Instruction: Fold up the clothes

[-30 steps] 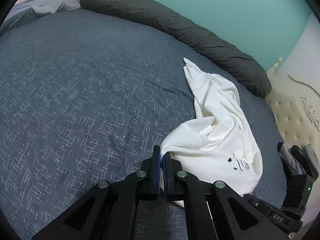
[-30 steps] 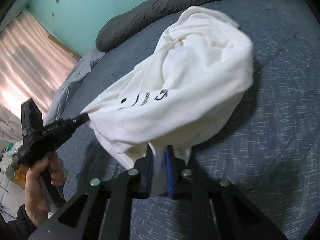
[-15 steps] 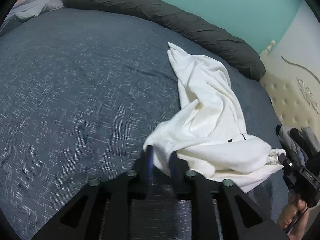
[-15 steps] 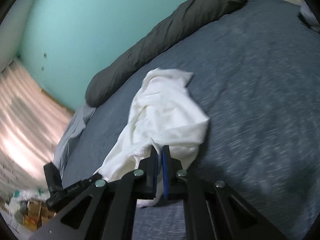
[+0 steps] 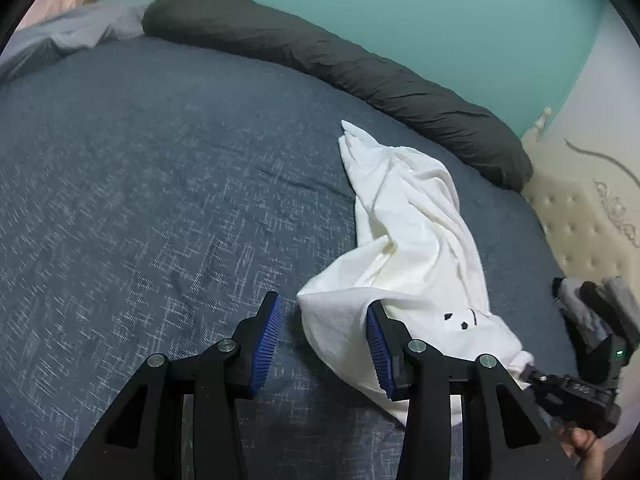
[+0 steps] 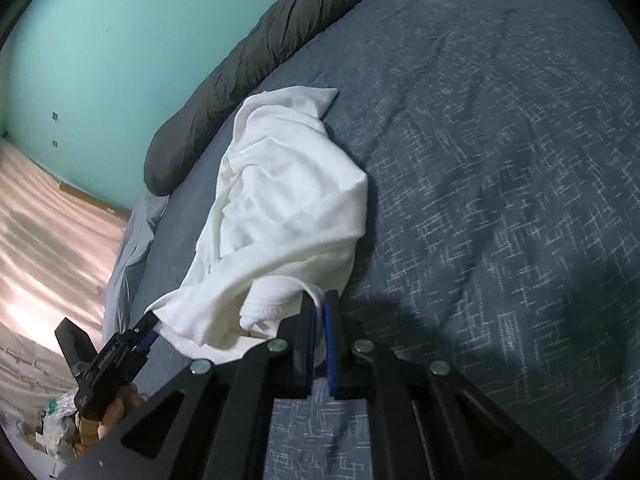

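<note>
Your left gripper (image 5: 322, 338) is released – the blue pads (image 5: 267, 340) stand wide apart, w/ a corner of the white T-shirt (image 5: 404, 240) lying loose between them, touching the right pad only. Your right gripper (image 6: 319, 336) is clenched on a bunched edge of the same shirt. The shirt lies crumpled on the blue-grey bedspread (image 5: 140, 200), its far tip near the dark grey bolster pillow (image 5: 340, 64) – not touching it. Small black print shows near the left gripper.

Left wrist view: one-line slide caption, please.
Open left hand-held gripper beside a crumpled white T-shirt on the blue bedspread; dark bolster pillow along the teal wall.
</note>
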`<state>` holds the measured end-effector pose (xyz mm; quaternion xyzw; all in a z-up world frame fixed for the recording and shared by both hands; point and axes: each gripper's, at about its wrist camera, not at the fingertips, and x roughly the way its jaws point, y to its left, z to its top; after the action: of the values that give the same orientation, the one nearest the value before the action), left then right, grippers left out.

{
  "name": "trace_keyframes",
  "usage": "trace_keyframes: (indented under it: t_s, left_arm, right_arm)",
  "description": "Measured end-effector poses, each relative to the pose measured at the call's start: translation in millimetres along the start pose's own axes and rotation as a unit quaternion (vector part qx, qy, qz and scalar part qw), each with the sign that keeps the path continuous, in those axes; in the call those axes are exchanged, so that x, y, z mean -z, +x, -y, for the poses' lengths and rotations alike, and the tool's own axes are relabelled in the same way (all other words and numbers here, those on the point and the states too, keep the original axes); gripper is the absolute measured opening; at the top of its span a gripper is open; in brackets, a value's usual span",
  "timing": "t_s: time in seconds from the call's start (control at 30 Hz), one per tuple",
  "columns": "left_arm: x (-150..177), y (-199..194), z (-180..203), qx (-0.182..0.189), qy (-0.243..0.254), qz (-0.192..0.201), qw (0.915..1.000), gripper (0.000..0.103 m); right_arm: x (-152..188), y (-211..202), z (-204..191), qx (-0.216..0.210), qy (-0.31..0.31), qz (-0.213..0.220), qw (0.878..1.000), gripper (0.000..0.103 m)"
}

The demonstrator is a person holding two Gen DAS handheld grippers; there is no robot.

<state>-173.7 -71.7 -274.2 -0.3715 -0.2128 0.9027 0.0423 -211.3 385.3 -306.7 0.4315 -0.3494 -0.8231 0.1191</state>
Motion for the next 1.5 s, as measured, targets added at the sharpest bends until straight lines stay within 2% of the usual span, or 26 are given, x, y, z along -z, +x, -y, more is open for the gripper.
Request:
trace_keyframes:
  t_s: [0.23, 0.3, 0.33, 0.5, 0.63, 0.77, 0.9, 1.2, 1.43, 1.5]
  left_arm:
    - [1, -10, -4, 0.004, -0.006, 0.010, 0.9999, 0.051]
    - [2, -17, -2, 0.014, -0.006, 0.018, 0.9997, 0.062]
    - [2, -16, -1, 0.015, -0.001, 0.015, 0.9998, 0.063]
    - [7, -5, -3, 0.019, -0.004, -0.017, 0.9997, 0.063]
    - [7, -7, -3, 0.007, 0.003, -0.009, 0.9999, 0.063]
    - [9, -7, -12, 0.002, -0.009, -0.013, 0.9999, 0.063]
    - [11, -6, -19, 0.004, -0.008, -0.024, 0.9997, 0.065]
    - [13, -5, -36, 0.017, -0.011, -0.049, 0.9986, 0.066]
    - [16, -10, -42, 0.030, -0.007, -0.060, 0.9977, 0.066]
    - [16, -13, -44, 0.036, -0.008, -0.066, 0.9972, 0.068]
  right_arm:
    - [1, -3, 7, 0.008, 0.017, 0.011, 1.000, 0.008]
    - [-1, -5, 1, 0.009, 0.006, 0.020, 1.000, 0.008]
    - [-1, -5, -1, 0.008, 0.000, 0.020, 1.000, 0.008]
    - [1, 0, -8, 0.004, -0.014, 0.011, 1.000, 0.008]
    - [2, 4, -10, -0.005, -0.018, -0.002, 1.000, 0.011]
    - [0, -4, -19, 0.009, -0.036, 0.007, 0.999, 0.011]
    - [-1, -11, -28, 0.022, -0.054, 0.017, 0.998, 0.029]
    - [5, -31, -56, 0.057, -0.105, 0.028, 0.992, 0.029]
    - [15, -25, -83, 0.042, -0.115, 0.007, 0.992, 0.030]
    - [16, -14, -100, 0.039, -0.136, -0.005, 0.990, 0.037]
